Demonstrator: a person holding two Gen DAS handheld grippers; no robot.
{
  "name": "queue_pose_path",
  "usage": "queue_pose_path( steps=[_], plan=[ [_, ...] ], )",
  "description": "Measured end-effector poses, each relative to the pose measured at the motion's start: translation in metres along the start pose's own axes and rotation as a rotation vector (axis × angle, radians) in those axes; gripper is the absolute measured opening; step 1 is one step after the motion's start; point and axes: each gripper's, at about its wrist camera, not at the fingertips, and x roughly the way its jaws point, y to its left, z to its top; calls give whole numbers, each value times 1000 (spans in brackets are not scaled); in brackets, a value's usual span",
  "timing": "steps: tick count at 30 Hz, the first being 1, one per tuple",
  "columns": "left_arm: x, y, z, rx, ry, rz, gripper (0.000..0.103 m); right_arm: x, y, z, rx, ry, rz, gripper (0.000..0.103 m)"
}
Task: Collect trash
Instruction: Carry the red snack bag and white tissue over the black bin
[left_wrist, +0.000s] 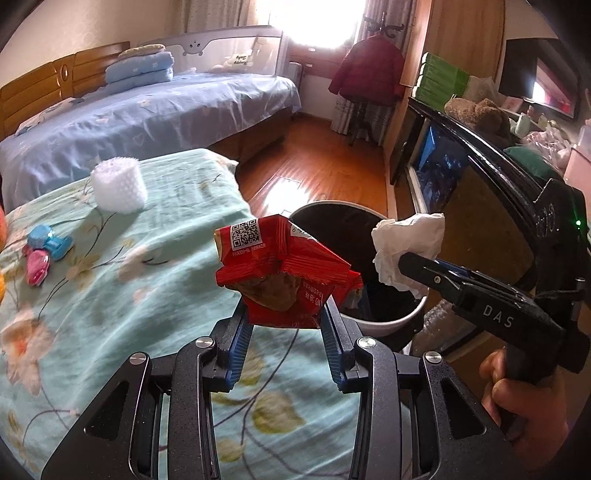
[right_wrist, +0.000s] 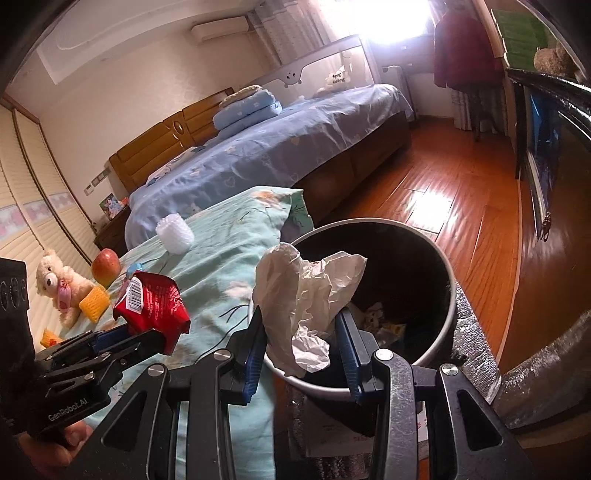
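The left hand-held gripper (left_wrist: 286, 314) is clamped on a crumpled red snack wrapper (left_wrist: 284, 273), its blue pads pressing the foil from both sides and holding it above the edge of the floral teal bedspread (left_wrist: 122, 280), just beside the rim of a round, dark-lined trash bin (left_wrist: 388, 321). To its right, the right hand-held gripper (right_wrist: 301, 332) is closed around a wad of crumpled white tissue paper (right_wrist: 306, 295), held over the near rim of the bin (right_wrist: 448, 291), where scraps of paper already lie at the bottom. A person's hand (left_wrist: 524, 410) grips the right tool's handle at the lower corner of the left wrist view. On the bedspread behind the wrapper lie a roll of white bubble wrap (left_wrist: 118, 186) and a pair of small blue and pink toys (left_wrist: 46, 249); farther left, in the right wrist view, sit an apple (right_wrist: 106, 266) and a cream teddy bear (right_wrist: 59, 284). Beyond stands a second bed with a blue sheet (left_wrist: 147, 118) and folded blue bedding (left_wrist: 142, 68), sunlight falling across the wooden floor (left_wrist: 317, 162).
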Motion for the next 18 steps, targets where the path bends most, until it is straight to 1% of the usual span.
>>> queue_pose_path(
  steps=[11,18],
  plan=[
    [22,-19,14,33,16,-15,35,7,-22,6,24,7,-25,38],
    [33,-22,20,37,28,-20,35,11,-29,13,15,10,-39,38]
  ],
)
